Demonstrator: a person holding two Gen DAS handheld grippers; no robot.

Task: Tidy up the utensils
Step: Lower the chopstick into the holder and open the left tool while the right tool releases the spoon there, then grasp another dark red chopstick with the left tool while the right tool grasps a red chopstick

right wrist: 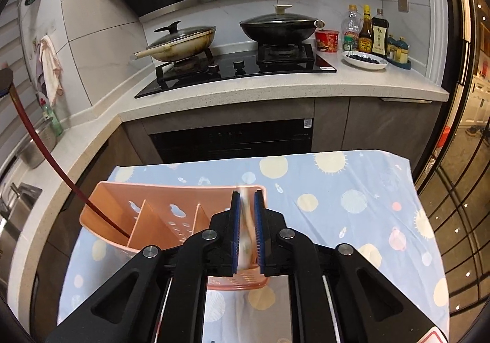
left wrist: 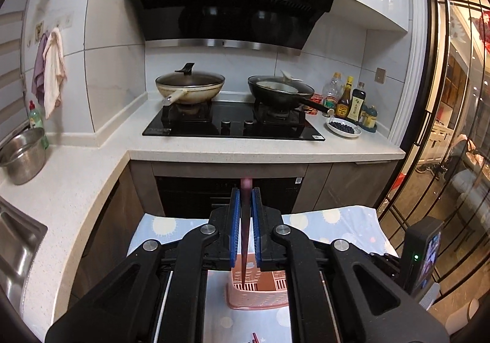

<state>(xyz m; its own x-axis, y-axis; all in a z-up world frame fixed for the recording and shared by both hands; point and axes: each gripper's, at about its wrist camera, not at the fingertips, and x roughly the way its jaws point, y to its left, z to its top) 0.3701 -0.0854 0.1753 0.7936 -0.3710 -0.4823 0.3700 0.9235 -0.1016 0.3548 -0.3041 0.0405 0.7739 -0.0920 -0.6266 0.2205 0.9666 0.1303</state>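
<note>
A pink plastic utensil holder (right wrist: 171, 214) with divided compartments stands on a small table with a blue patterned cloth (right wrist: 337, 190); it also shows in the left wrist view (left wrist: 260, 291). My left gripper (left wrist: 246, 193) is shut on a dark red chopstick (left wrist: 245, 245), held upright with its tip inside the holder. The same chopstick (right wrist: 46, 156) reaches into the holder's left compartment in the right wrist view. My right gripper (right wrist: 246, 197) is shut on a pale, blurred utensil (right wrist: 246, 229) above the holder's right end.
A counter (left wrist: 245, 153) with a black gas hob (left wrist: 232, 125), two lidded woks, sauce bottles (left wrist: 349, 101) and a plate lies ahead. A steel pot (left wrist: 21, 156) and sink (left wrist: 15, 242) are at left. A glass door (left wrist: 453, 128) is at right.
</note>
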